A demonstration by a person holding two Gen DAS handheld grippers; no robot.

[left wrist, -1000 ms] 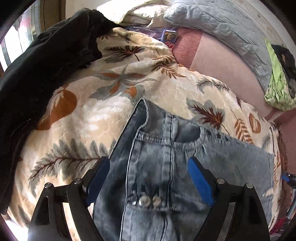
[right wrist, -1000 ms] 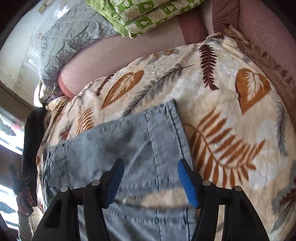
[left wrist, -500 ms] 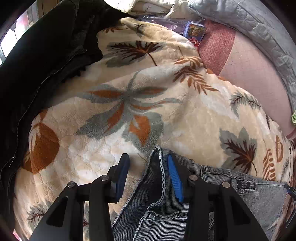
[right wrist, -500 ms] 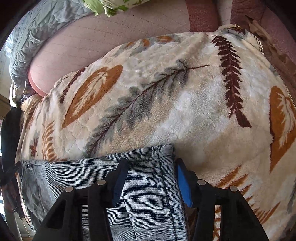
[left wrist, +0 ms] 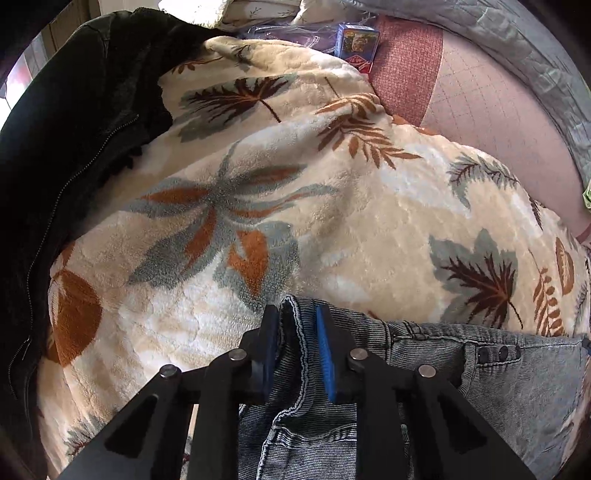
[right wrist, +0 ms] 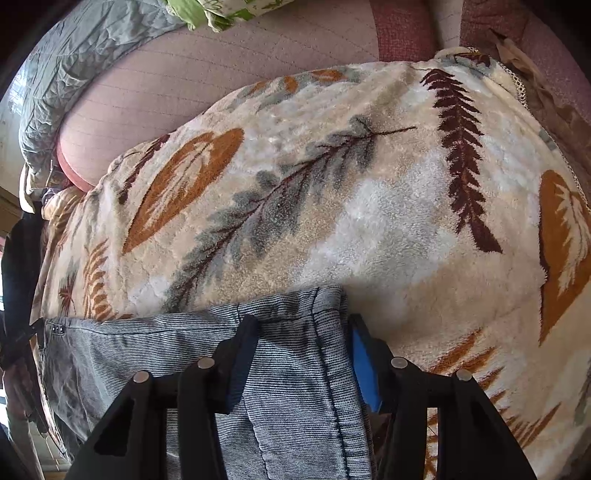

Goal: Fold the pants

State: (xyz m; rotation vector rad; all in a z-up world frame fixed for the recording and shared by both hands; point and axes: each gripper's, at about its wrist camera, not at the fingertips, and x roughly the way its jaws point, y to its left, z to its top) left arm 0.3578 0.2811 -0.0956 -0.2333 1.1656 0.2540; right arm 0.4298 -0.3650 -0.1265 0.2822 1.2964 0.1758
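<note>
Your left gripper (left wrist: 294,350) is clamped on the corner of the jeans (left wrist: 498,387), denim edge bunched between the two blue pads. Your right gripper (right wrist: 301,365) has the other corner of the jeans (right wrist: 155,347) between its fingers, jaws narrowed around the hem, but the right pad looks just off the fabric, so I cannot tell if it grips. Count: one pair of jeans, two grippers, one leaf-print blanket (left wrist: 351,221) under and ahead of both tools, one black jacket (left wrist: 66,147) to the left of your left gripper, one small printed box (left wrist: 356,44) far ahead, one grey quilt (right wrist: 81,62) far ahead-left of your right gripper, one green patterned bundle (right wrist: 229,11) at the top. Versus half a second ago: your left jaws have closed from a clear gap onto the denim; your right jaws look much the same. A second ago both were wide open over flat-lying jeans.
</note>
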